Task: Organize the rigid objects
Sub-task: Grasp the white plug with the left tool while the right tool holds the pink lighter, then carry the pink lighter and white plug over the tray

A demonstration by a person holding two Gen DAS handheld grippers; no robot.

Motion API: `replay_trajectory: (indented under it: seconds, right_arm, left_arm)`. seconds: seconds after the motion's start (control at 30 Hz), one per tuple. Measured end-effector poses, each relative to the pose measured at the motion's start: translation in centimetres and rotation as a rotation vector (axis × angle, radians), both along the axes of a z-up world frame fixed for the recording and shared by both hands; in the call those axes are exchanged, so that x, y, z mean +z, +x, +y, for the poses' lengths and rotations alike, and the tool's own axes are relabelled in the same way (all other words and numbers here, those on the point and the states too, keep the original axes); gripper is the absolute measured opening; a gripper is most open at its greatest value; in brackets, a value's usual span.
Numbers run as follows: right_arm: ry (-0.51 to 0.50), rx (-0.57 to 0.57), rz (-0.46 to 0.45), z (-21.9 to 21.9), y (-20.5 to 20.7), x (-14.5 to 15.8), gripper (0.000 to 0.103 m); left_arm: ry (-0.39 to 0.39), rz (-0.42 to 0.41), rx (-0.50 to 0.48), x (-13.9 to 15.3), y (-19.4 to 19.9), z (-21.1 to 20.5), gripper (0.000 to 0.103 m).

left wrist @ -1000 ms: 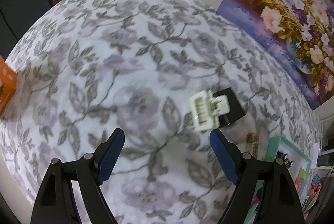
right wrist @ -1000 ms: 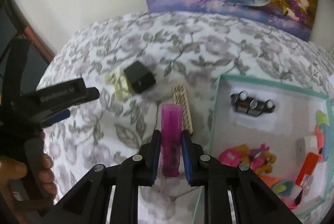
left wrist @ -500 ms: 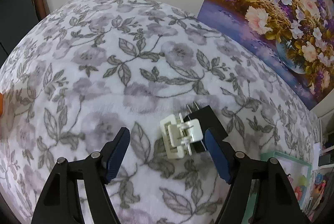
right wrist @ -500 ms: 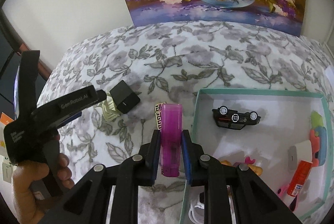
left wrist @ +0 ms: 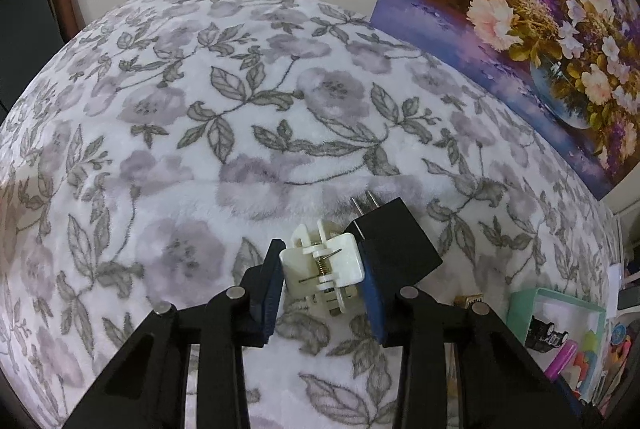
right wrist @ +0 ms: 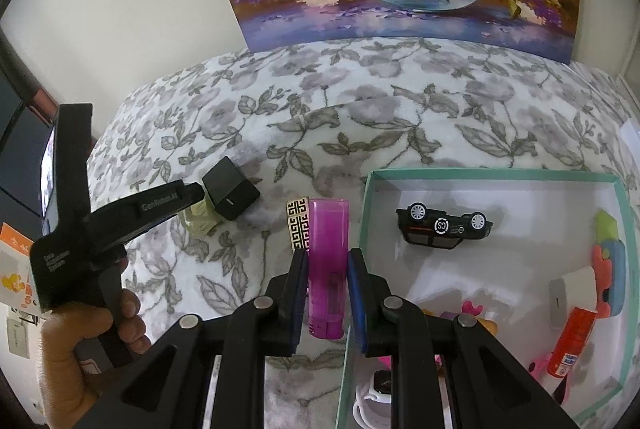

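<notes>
The left gripper (left wrist: 323, 279) has its pads against both sides of a white spring clip (left wrist: 325, 268) lying on the floral blanket (left wrist: 200, 133), touching a black plug adapter (left wrist: 394, 249). Risk: one pad sits hard against the adapter and may drag it along, or the clip may pivot on its narrow sides. The right gripper (right wrist: 328, 299) is clamped on a pink lighter (right wrist: 327, 249), held over the blanket just beside the teal box (right wrist: 362, 225); released here, it lands outside.

Your left gripper (left wrist: 322, 275) is low over the bed, its jaws closed against a white clip. Your right gripper (right wrist: 327, 281) clamps a pink lighter, pointing forward.
</notes>
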State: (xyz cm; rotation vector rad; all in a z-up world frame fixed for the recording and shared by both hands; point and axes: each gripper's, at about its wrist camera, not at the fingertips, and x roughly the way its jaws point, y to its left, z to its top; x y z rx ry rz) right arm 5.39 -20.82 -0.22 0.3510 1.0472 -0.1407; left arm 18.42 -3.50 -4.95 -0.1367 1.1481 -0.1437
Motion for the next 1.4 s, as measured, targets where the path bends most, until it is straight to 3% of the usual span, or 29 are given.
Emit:
replay_trajectory:
  seconds: [0.17,0.6,0.83,1.1,1.4]
  right_arm:
    - [0.007,-0.01,-0.008,-0.4,-0.3,0.3,0.021]
    - [0.025,-0.091,-0.037,-4.5,-1.8,1.9,0.021]
    - [0.032,-0.196,-0.017,-9.2,-3.6,1.4,0.021]
    - [0.036,-0.279,0.001,-13.4,-5.7,1.2,0.021]
    - [0.043,-0.315,-0.003,-15.6,-7.7,1.7,0.021]
  left_arm:
    - [0.0,-0.001,0.023,1.1,-0.1,1.0,0.038]
    - [-0.04,-0.121,0.002,8.2,-2.2,0.1,0.038]
    - [-0.049,-0.148,-0.125,10.1,-4.5,-5.0,0.038]
    - [-0.021,-0.137,-0.317,9.9,-8.0,-12.8,0.038]
    - [0.037,-0.114,-0.481,8.5,-12.3,-18.8,0.038]
